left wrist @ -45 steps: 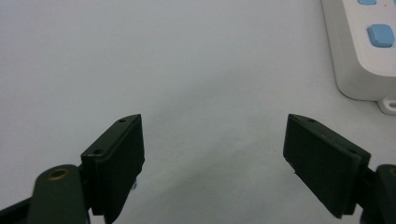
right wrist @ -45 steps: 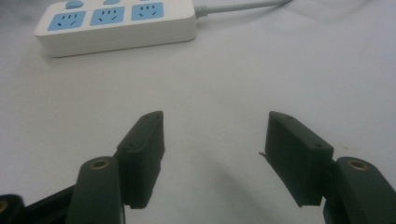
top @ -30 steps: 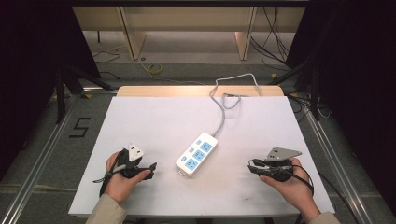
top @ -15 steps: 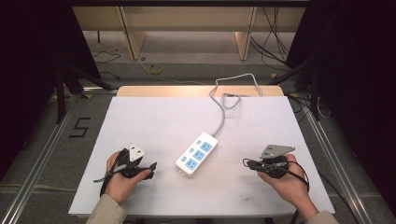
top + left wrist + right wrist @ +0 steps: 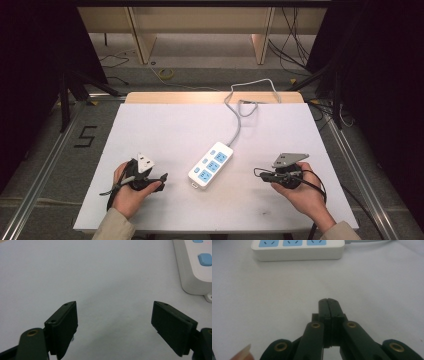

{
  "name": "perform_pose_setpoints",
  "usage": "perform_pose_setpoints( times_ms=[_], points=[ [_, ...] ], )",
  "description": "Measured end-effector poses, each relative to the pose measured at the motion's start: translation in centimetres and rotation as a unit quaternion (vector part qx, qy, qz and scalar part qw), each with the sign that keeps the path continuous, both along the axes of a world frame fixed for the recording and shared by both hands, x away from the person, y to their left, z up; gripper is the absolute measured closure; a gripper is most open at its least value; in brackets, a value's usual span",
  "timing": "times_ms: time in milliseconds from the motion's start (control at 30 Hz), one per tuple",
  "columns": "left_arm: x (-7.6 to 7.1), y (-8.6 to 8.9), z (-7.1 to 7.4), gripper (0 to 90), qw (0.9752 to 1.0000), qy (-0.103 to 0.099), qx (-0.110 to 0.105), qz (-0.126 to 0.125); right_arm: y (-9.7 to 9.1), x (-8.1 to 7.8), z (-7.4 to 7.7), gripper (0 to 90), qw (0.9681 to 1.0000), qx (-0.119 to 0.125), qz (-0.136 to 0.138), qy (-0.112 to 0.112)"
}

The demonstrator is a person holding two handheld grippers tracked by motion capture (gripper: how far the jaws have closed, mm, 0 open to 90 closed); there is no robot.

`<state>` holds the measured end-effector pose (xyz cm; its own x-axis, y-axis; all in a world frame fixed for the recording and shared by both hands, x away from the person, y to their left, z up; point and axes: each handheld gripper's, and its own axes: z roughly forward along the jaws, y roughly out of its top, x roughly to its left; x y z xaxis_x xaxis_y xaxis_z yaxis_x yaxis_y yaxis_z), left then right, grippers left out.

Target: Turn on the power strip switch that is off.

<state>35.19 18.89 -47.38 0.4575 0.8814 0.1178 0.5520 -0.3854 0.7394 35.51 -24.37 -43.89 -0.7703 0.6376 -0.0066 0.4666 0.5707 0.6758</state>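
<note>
A white power strip (image 5: 212, 165) with blue sockets lies slanted at the middle of the white table (image 5: 170, 125). Its grey cable (image 5: 237, 122) runs off the far edge. My left gripper (image 5: 162, 178) rests left of the strip, pointing toward it. In the left gripper view its jaws (image 5: 115, 325) stand wide open over bare table, with the strip's end (image 5: 197, 265) at the upper right. A small white block with dark marks (image 5: 145, 162) sits at the top of that hand. My right gripper (image 5: 258, 173) lies right of the strip, shut on nothing (image 5: 329, 305), and the strip (image 5: 298, 250) lies ahead of it.
The table's front edge is close under both forearms. The cable loops (image 5: 247, 105) at the table's far edge by a wooden strip. Dark stands and loose cables surround the table on the floor, and a "5" mark (image 5: 86, 136) lies at the left.
The right gripper's jaws have come together and that hand has shifted slightly. The left hand and the power strip have stayed put.
</note>
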Motion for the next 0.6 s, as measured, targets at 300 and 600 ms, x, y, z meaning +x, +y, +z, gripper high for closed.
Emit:
perform_pose_setpoints(
  times_ms=[300,600],
  points=[
    [0.0,0.0,0.0,21.0,1.0,-0.001,0.001,0.0,0.6,0.3,0.3,90.0,0.9999,-0.005,0.002,0.013],
    [0.0,0.1,0.1,21.0,1.0,-0.003,0.005,-0.001,1.4,0.7,0.7,90.0,0.9997,-0.009,0.006,0.021]
  ],
)
